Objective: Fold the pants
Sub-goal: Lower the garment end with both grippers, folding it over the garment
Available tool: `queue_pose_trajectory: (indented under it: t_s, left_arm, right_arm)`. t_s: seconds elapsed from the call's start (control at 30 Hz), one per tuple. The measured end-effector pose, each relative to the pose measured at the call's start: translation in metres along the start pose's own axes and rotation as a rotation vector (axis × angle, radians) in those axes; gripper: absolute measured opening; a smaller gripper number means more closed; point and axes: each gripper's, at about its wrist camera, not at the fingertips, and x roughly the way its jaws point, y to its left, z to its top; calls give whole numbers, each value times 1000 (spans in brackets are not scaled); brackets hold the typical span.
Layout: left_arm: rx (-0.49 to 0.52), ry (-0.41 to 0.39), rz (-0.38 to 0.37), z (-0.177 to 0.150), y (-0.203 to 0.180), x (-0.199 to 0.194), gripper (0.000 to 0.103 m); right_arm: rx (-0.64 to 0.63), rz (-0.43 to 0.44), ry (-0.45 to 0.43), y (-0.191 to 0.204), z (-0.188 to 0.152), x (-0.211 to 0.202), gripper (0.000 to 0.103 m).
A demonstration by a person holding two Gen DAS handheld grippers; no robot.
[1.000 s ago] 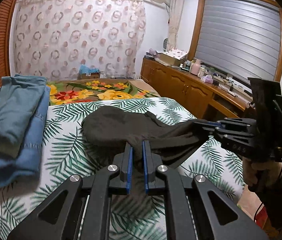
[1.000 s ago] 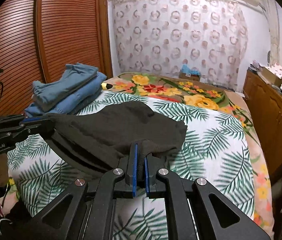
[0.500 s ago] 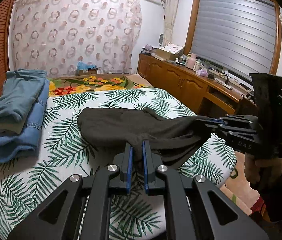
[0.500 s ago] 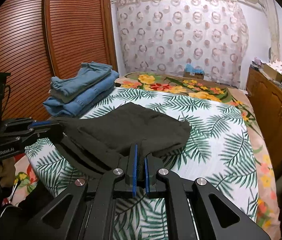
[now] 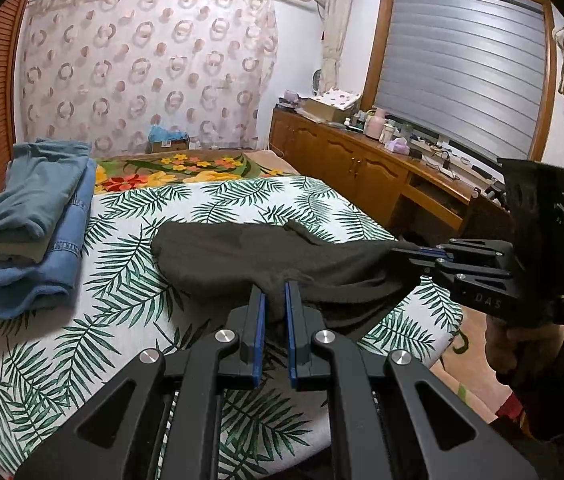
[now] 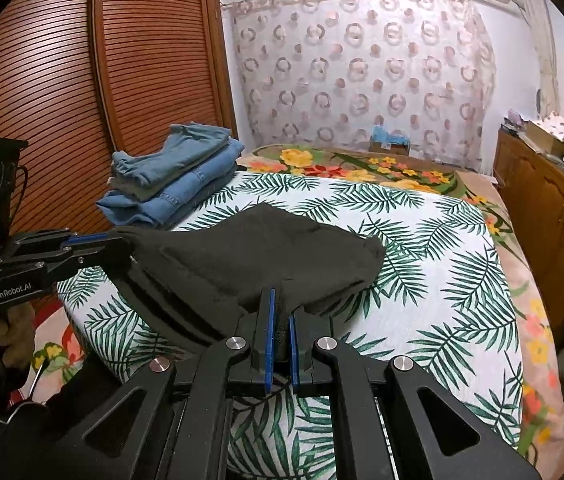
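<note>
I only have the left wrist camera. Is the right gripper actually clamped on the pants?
Observer: Yes. Its own camera shows the right gripper with its blue pads shut on a bunch of the dark pants.
Operator: How does my grip look from there?
Observer: The left gripper pinches the other corner, and layered edges sag between the two grips.
Operator: Any room beyond the right gripper?
Observer: Bare leaf-print sheet runs to a floral blanket on the cabinet side.

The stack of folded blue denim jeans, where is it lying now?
The stack of folded blue denim jeans lies on the left side of the palm-leaf bedspread, beside the brown slatted wardrobe door, beyond the dark grey pants.
</note>
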Motion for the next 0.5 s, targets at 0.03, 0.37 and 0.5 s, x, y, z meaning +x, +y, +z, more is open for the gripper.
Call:
queue_pose_trajectory:
  t_s: [0.03,0.37,0.5]
  left_arm:
    - [2,-5,-1,1,-1,-2,10]
    - [28,-37,-23,5,-12,-19,10]
    - [30,-42,-33,6,-14,-23,10]
  right_arm:
    - [-2,0,-3,0,0,-2,6]
    - [-8,4,-36,1,-3,-22,6]
    - [-19,0,-40,3,-5,-27,6]
